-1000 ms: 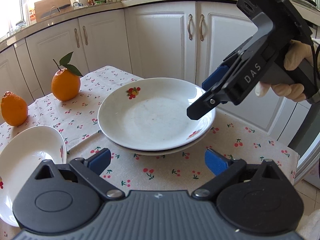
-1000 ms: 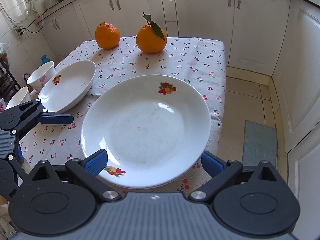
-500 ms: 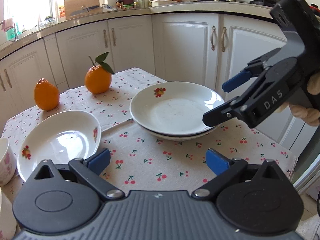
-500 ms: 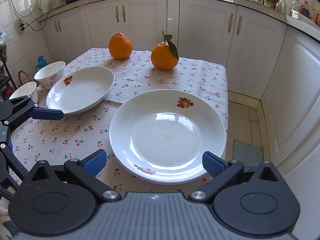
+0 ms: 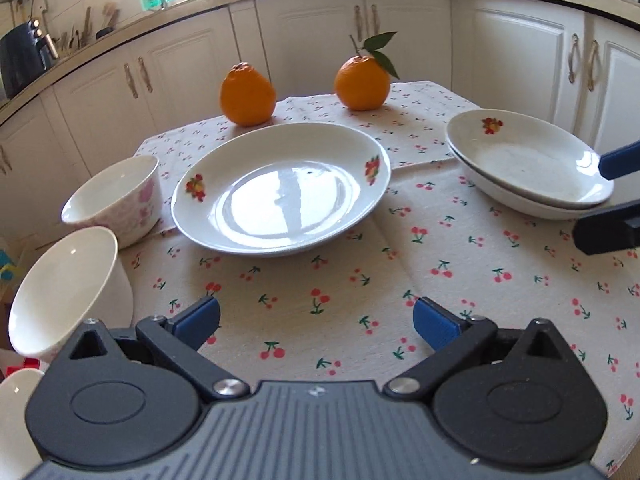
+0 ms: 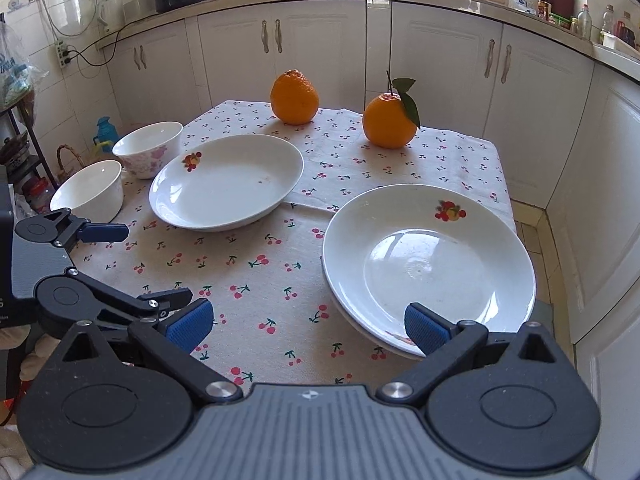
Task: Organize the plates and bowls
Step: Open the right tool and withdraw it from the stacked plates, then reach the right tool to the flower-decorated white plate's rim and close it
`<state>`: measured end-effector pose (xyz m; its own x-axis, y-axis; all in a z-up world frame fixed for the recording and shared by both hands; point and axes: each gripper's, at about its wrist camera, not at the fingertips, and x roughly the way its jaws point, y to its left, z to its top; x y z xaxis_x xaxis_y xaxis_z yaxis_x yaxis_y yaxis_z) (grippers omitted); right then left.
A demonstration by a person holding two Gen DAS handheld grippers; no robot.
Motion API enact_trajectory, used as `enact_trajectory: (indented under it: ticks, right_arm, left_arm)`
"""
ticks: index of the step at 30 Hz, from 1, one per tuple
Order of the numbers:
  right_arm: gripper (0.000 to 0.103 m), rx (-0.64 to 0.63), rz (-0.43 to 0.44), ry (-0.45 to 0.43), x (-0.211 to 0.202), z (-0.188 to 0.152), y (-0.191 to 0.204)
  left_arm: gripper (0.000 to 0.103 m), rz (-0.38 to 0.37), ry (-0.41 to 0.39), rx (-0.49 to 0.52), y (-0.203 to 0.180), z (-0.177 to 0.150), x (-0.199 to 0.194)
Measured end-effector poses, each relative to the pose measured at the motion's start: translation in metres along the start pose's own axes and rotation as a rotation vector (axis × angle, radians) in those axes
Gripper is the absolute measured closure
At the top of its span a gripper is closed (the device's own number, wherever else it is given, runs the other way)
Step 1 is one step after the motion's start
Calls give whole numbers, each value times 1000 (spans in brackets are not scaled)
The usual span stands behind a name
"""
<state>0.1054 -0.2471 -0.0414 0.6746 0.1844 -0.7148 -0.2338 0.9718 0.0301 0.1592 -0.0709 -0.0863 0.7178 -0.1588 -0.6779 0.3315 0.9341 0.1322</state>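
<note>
1. While I look along the left tongs [image 5: 316, 320], I see them spread wide over bare cloth [image 5: 460, 280], with nothing between the blue pads [image 5: 198, 316].
2. My right tongs [image 6: 308, 324] are also spread; their right pad [image 6: 426, 328] sits over the near rim of the stack [image 6: 428, 264], and I cannot tell whether it touches.
3. That stack is two plates nested one in the other, at the right edge of the tabletop [image 6: 460, 148].
4. A single plate [image 5: 280, 188] lies flat near the middle, well apart from the stack.
5. Just left of that plate stands a flowered bowl [image 5: 116, 200], upright.
6. A plain bowl [image 5: 64, 292] stands nearer to me at the left edge, just beside the flowered one.
7. A further white rim [image 5: 14, 412] shows at the lower left corner of the left view; I cannot tell what it is.
8. Two oranges [image 5: 248, 94] sit at the far side, behind the plate; the right one [image 5: 362, 82] carries a stem and leaves.
9. In the right view, the left tongs hover low at the left edge, in front of the plain bowl.
</note>
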Motion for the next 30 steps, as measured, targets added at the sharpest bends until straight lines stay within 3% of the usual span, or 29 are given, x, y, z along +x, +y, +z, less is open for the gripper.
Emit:
enact_trajectory:
  ticks: [12, 30]
  right_arm:
    - [0, -89, 73, 42, 12, 28, -2]
    - [0, -326, 254, 97, 73, 109, 9]
  left_arm:
    - [0, -33, 29, -135, 15, 9, 27]
    - [0, 10, 13, -176, 22, 24, 47]
